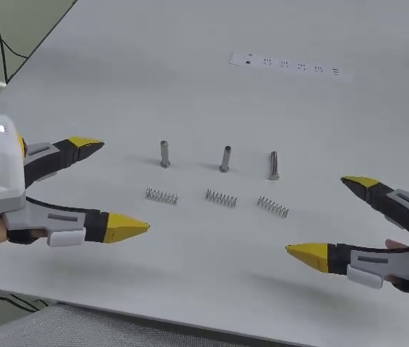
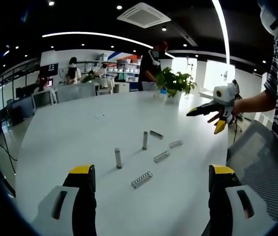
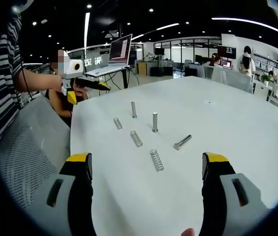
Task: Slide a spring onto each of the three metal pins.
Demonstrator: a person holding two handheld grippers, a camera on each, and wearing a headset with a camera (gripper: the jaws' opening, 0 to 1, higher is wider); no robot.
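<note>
Three metal pins stand in a row on the white table (image 1: pixel 190 94): the left pin (image 1: pixel 165 154) and the middle pin (image 1: pixel 225 159) are upright, and the right pin (image 1: pixel 274 166) lies on its side (image 3: pixel 182 142). In front of each pin lies a spring: left (image 1: pixel 162 196), middle (image 1: pixel 221 198), right (image 1: pixel 272 207). My left gripper (image 1: pixel 114 186) hovers open to the left of the row with nothing between its jaws. My right gripper (image 1: pixel 326 215) is open at the right, near the right spring and apart from it. In the left gripper view the springs (image 2: pixel 141 179) lie ahead of the jaws.
A white power strip (image 1: pixel 284 65) lies far back on the table. A black cable (image 1: pixel 2 43) hangs off the far left corner. The table's near edge and a mesh chair (image 1: pixel 45 329) are below the grippers. A potted plant (image 2: pixel 174 83) stands at the table's far end.
</note>
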